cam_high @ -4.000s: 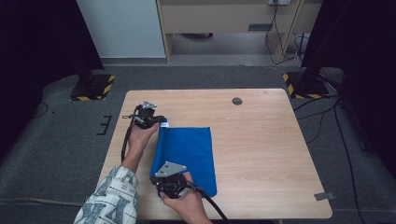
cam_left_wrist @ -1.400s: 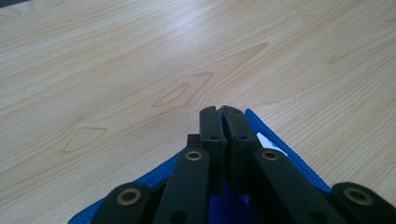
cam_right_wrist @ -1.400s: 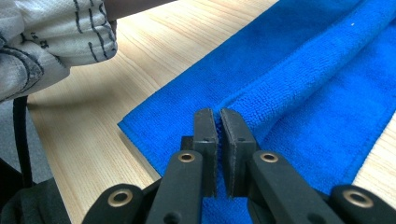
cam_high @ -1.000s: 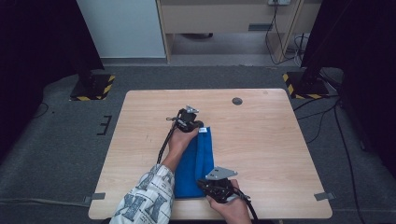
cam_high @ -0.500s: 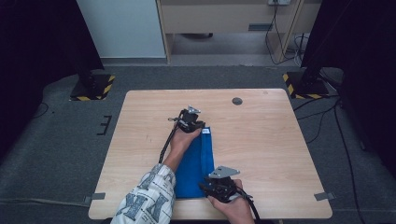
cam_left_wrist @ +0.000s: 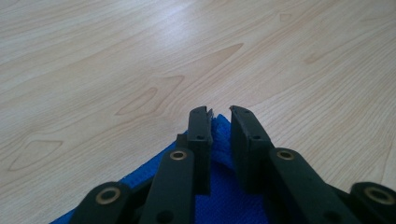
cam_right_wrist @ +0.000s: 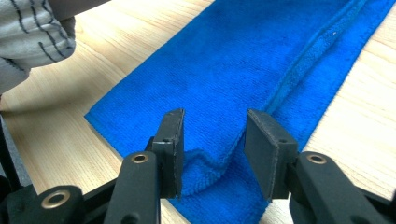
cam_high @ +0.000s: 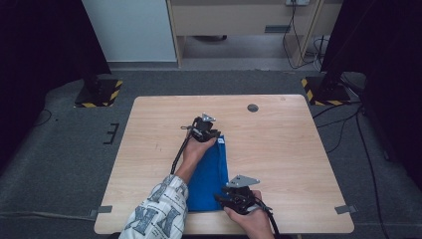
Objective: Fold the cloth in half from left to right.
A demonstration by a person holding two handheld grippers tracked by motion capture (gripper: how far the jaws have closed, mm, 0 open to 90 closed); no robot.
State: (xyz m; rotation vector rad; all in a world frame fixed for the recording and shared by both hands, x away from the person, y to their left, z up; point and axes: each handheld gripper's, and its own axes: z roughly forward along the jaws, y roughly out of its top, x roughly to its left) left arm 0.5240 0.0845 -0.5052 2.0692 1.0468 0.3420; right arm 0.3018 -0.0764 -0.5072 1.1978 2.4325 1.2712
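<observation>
**Blue cloth folded into a narrow strip, both grippers loosening at its ends**

The left gripper (cam_high: 209,133) is sitting at the far end of the blue terry cloth (cam_high: 211,174). Its own view is showing its jaws slightly apart over the cloth's far corner (cam_left_wrist: 219,140), not pinching it. The right gripper (cam_high: 234,196) is resting at the near right corner, jaws wide apart astride a raised fold (cam_right_wrist: 210,161); a patterned sleeve (cam_right_wrist: 32,32) is showing beyond. Four seconds ago the cloth was lying wider and further left; it is now lying narrower, mid-table. The light wooden table (cam_high: 298,149) is lying bare to the right and far side.
</observation>
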